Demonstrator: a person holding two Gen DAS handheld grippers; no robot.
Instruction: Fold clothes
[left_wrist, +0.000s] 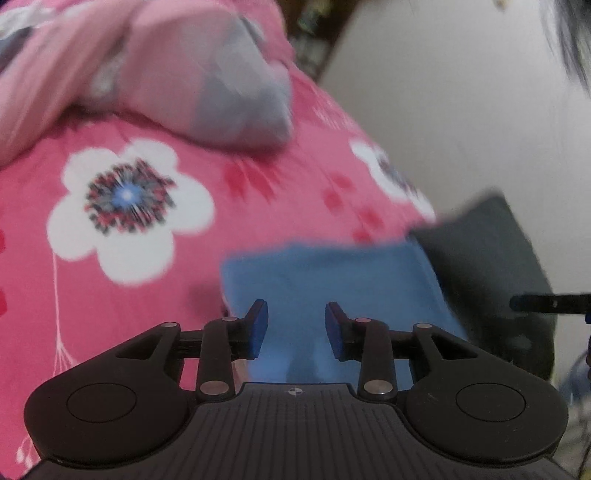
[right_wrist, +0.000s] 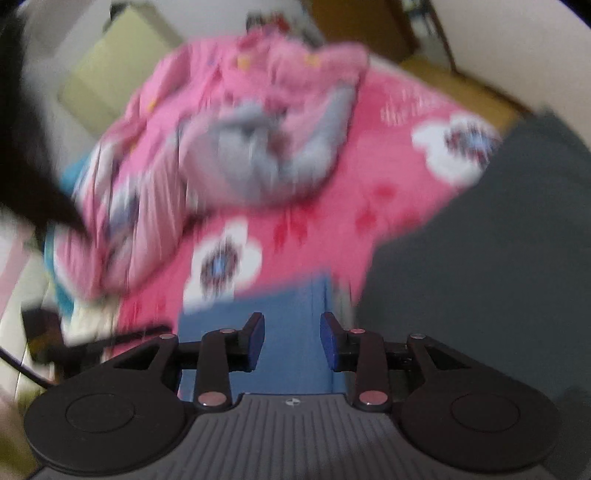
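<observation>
Between the two blue pads of the left tongs (left_wrist: 296, 326) there is a clear gap with nothing clamped in it; the right tongs (right_wrist: 292, 338) stand parted the same way, empty. Just beyond both lies one folded blue garment (left_wrist: 325, 280), flat on a pink bedsheet (left_wrist: 258, 192) printed with white flowers, two of them plain in each view. Further back sits one crumpled heap of pink and grey clothes (right_wrist: 258, 147). One dark grey cloth (left_wrist: 487, 258) lies beside the blue garment.
</observation>
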